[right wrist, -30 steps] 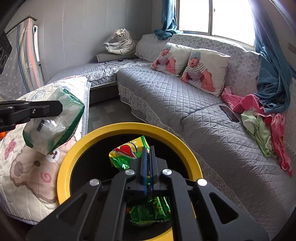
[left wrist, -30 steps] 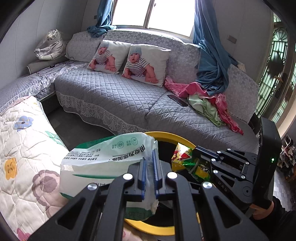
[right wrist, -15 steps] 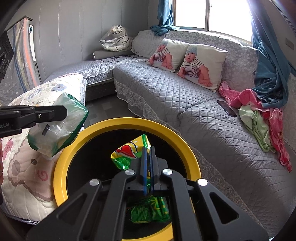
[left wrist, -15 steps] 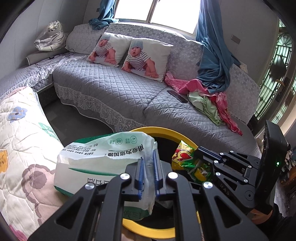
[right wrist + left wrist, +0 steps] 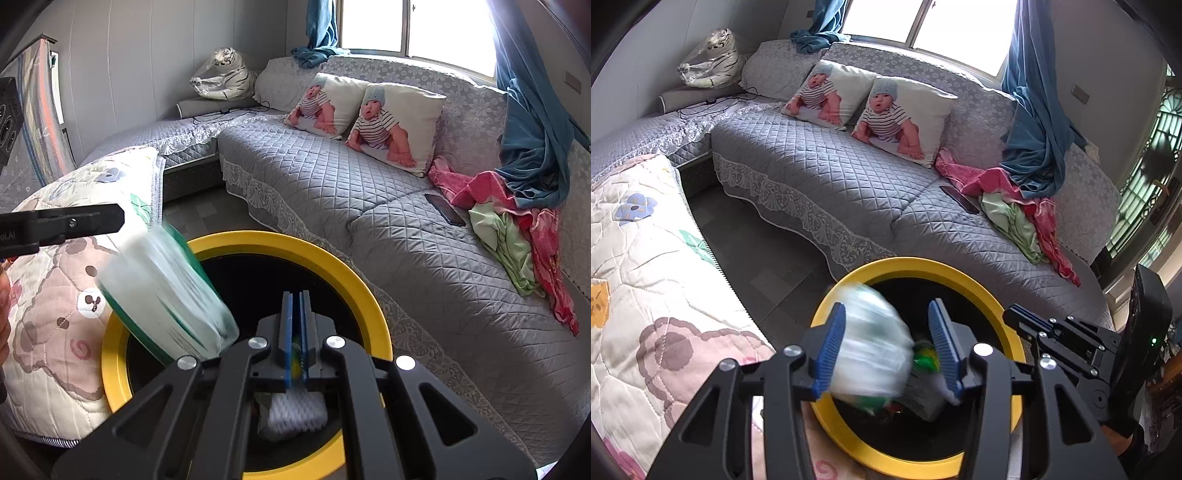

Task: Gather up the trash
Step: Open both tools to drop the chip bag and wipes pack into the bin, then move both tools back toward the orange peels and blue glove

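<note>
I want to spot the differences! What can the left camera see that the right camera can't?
Only the left wrist view shows the patterned door and the left tongs, which have just been opening, the bag blurred between them. Only the right wrist view shows the white foam net in the bin and the shiny standing panel. Both show the green and white bag dropping into the yellow-rimmed bin, and the grey sofa.

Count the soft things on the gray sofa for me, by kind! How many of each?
Baby-picture pillows: 2
Toy tiger in clear plastic: 1
Heap of pink and green cloth, counted as one: 1
Total: 4
</note>
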Action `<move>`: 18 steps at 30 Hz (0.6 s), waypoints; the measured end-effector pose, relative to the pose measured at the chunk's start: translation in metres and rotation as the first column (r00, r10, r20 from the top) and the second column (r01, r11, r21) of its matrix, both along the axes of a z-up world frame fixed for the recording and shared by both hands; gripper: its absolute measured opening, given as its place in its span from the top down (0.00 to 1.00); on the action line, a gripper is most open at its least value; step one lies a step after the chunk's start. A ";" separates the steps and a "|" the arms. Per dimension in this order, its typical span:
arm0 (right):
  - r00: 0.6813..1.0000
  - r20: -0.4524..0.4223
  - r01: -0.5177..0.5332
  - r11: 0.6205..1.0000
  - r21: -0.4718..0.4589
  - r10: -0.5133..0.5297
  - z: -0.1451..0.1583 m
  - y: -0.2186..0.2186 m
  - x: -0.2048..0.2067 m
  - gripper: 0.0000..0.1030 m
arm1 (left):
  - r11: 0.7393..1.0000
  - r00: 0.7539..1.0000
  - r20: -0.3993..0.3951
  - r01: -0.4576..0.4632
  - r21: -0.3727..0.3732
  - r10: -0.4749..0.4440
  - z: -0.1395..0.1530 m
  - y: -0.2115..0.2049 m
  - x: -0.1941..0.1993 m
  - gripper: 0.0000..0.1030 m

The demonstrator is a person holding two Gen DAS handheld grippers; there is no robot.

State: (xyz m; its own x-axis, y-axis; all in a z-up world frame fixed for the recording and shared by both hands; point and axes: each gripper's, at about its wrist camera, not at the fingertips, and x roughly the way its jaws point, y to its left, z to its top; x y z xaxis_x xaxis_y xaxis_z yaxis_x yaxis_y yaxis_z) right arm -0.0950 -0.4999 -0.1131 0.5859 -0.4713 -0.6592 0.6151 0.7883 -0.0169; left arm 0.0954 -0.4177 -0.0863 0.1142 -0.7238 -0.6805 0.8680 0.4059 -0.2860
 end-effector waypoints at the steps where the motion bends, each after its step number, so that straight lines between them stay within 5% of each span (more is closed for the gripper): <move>1: 1.000 -0.002 0.001 1.000 0.002 -0.001 0.000 -0.001 0.000 0.97 | 1.000 1.000 0.000 -0.006 -0.005 0.006 0.001 0.001 0.001 0.51; 10: 0.999 0.048 -0.005 0.999 -0.046 0.008 0.018 0.008 -0.004 0.97 | 0.995 0.997 0.017 -0.068 -0.069 0.069 0.021 0.027 0.015 0.50; 18: 0.976 0.110 -0.179 0.982 -0.065 0.185 0.041 0.040 0.033 0.97 | 0.971 0.968 0.095 -0.224 -0.082 0.231 0.048 0.103 0.050 0.45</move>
